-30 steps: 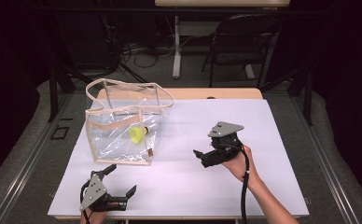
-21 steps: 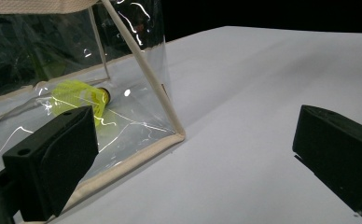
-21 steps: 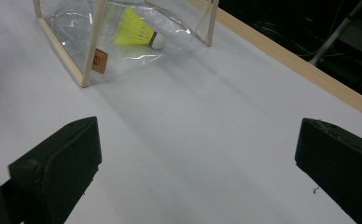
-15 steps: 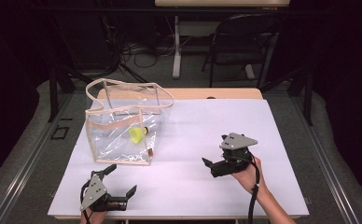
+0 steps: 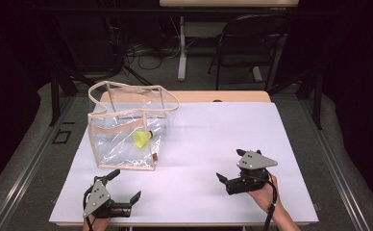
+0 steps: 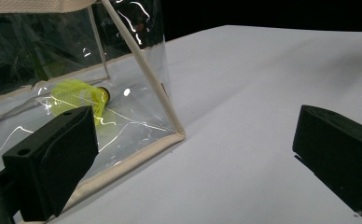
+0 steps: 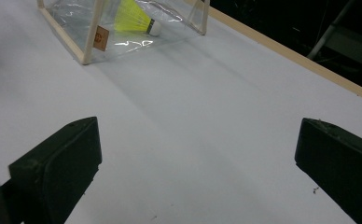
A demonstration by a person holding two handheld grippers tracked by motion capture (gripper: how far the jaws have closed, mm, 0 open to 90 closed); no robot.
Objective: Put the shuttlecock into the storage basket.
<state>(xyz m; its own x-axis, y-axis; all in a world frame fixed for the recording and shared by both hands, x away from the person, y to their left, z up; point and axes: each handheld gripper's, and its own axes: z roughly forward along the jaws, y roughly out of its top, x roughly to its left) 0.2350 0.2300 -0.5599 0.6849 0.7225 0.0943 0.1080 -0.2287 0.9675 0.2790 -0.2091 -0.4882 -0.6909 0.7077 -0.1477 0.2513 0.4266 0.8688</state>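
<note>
A clear plastic bag with beige trim stands open-topped on the left part of the white table. A yellow shuttlecock lies inside it on the bottom. My left gripper rests near the front left edge, just in front of the bag, jaws wide apart and empty. In the left gripper view the bag's corner and the shuttlecock lie close ahead. My right gripper is at the front right, open and empty, pointing left toward the bag and shuttlecock.
A wooden strip runs along the table's far edge. Behind it stand a black chair and a desk leg, with cables on the floor. Bare white tabletop lies between the two grippers.
The right gripper has drawn back from the table's middle toward the front right edge. The left gripper, bag and shuttlecock have stayed put.
</note>
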